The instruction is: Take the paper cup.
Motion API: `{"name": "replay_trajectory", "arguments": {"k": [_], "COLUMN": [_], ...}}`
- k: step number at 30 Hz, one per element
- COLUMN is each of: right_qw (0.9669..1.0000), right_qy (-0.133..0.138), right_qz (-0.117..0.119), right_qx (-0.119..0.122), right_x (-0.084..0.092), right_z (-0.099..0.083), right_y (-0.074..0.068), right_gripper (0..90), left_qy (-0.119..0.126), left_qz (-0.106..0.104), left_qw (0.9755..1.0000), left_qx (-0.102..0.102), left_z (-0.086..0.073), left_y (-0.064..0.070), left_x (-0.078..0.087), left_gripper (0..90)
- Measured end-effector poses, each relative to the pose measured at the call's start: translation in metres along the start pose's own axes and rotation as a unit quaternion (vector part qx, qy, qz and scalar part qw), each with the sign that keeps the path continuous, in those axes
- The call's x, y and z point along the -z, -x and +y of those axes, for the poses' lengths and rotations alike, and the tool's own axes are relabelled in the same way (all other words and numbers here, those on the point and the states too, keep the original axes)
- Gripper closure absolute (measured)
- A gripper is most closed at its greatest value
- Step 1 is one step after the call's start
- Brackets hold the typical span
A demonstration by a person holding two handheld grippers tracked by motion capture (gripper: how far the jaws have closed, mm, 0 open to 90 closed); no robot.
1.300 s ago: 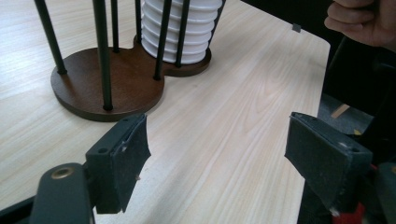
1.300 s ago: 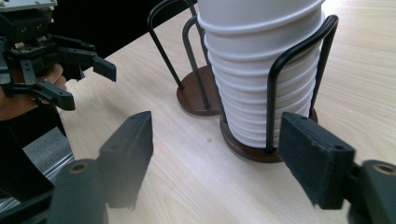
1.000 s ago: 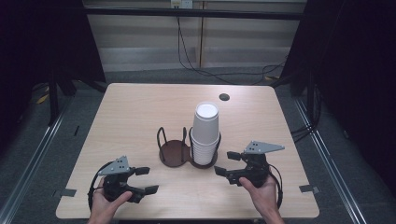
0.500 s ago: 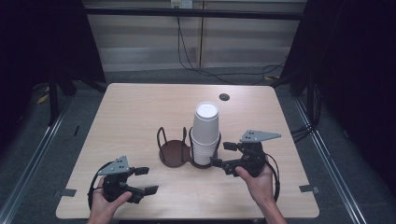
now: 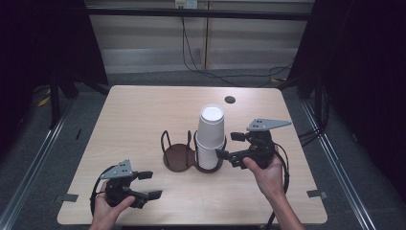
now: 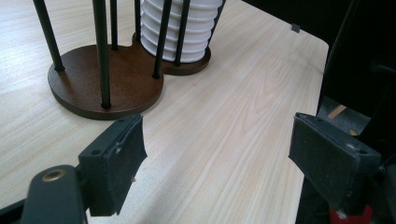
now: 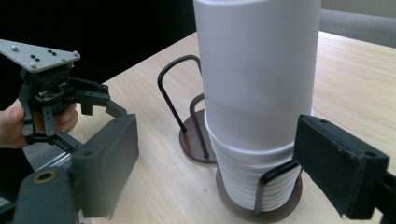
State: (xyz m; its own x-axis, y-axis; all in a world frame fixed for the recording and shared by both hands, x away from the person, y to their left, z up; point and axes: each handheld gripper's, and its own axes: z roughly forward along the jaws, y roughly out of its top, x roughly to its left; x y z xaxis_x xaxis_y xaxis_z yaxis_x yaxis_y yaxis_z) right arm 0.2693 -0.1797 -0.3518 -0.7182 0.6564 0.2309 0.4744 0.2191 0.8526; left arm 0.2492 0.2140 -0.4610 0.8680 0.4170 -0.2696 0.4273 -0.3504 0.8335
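Note:
A tall stack of white paper cups (image 5: 211,134) stands in the right ring of a dark brown two-ring wire holder (image 5: 179,155) at mid-table; the left ring is empty. My right gripper (image 5: 227,145) is open just right of the stack, raised off the table. In the right gripper view its jaws flank the cup stack (image 7: 257,84) without touching it. My left gripper (image 5: 153,184) rests low near the front left edge. Its jaws have just been opening and stand open with nothing between them. In the left gripper view it (image 6: 215,158) looks at the holder base (image 6: 93,79) and cups (image 6: 182,28).
The light wooden table (image 5: 143,120) has a small dark round hole (image 5: 230,99) near its far edge. Grey tape marks (image 5: 316,193) sit at the front corners. Cables lie on the floor beyond the table, and dark curtains hang on both sides.
My right gripper has risen and moved left toward the cup stack, so its jaws now reach beside it. The left hand has stayed where it was.

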Motion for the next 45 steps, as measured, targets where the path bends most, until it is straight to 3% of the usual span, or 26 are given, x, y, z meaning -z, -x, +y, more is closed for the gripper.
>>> {"name": "replay_trajectory", "arguments": {"k": [4,12,19,27,30,33,45], "right_qw": [0.9999,0.9998,1.0,0.9998,0.9998,0.9996,0.9991], "right_qy": [0.014,0.018,-0.008,-0.02,-0.02,-0.025,-0.034], "right_qz": [-0.001,0.001,0.002,-0.001,-0.001,-0.013,-0.022], "right_qx": [0.003,0.0,-0.001,0.0,-0.005,0.0,0.015], "right_x": [0.004,0.005,-0.007,-0.027,-0.032,-0.039,-0.051], "right_z": [0.009,0.03,0.044,0.056,0.058,0.06,0.062], "right_y": [0.0,0.007,0.013,0.018,0.019,0.019,0.018], "right_gripper": [14.5,14.5,14.5,14.5,14.3,14.2,14.6], "left_qy": [-0.002,-0.004,-0.002,-0.005,-0.006,-0.007,-0.007], "left_qz": [0.002,0.006,0.003,0.002,0.002,0.001,0.0], "left_qw": [1.0,1.0,1.0,1.0,1.0,1.0,1.0], "left_qx": [-0.002,0.002,0.003,0.005,0.005,0.004,0.003], "left_z": [0.0,0.0,0.0,-0.001,-0.001,-0.001,-0.001], "left_y": [0.0,0.0,0.0,0.0,0.0,0.0,0.001], "left_x": [0.0,-0.001,-0.001,-0.002,-0.002,-0.002,-0.003], "left_gripper": [18.6,18.7,18.7,18.7,18.7,18.7,18.7]}}
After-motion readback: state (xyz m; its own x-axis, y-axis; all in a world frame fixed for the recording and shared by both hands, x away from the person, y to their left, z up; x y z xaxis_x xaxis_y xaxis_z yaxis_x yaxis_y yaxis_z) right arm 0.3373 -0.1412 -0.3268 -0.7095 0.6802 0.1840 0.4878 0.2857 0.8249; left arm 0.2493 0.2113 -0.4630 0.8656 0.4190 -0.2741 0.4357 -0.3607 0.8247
